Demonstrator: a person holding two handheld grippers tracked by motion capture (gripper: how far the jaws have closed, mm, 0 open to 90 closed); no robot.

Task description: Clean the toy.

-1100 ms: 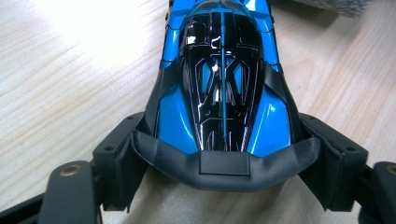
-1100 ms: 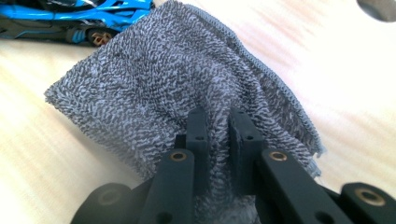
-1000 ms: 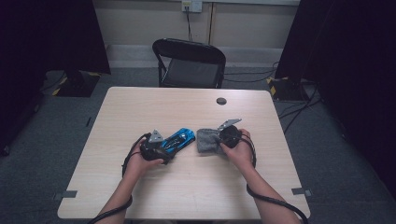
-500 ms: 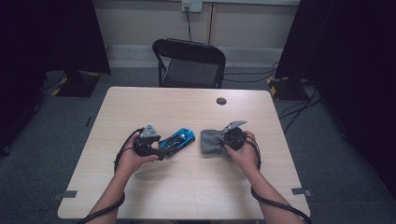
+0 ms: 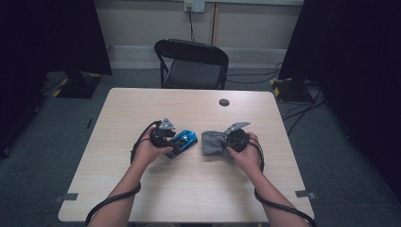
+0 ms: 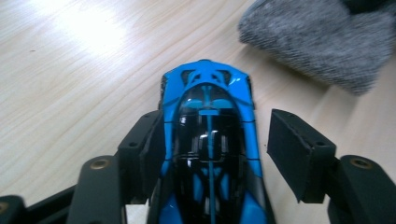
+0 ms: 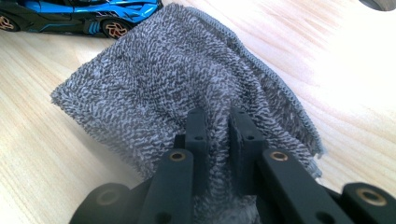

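A blue and black toy car lies on the wooden table, its length along my left gripper. In the left gripper view the car sits between the jaws of the left gripper. The jaws have just been closing: the left pad is against the car's side and the right pad stands apart from it. A grey towelling cloth lies right of the car, bunched at one end. My right gripper is shut on a fold of this cloth, and the car lies beyond it.
A small black round disc lies near the table's far edge. A black folding chair stands behind the table. Cables trail from both grippers over the near edge. Dark curtains flank both sides.
The left gripper drew back slightly to the left, then came forward and up over the car, with its jaws narrower around it. The right gripper and the cloth have barely moved.
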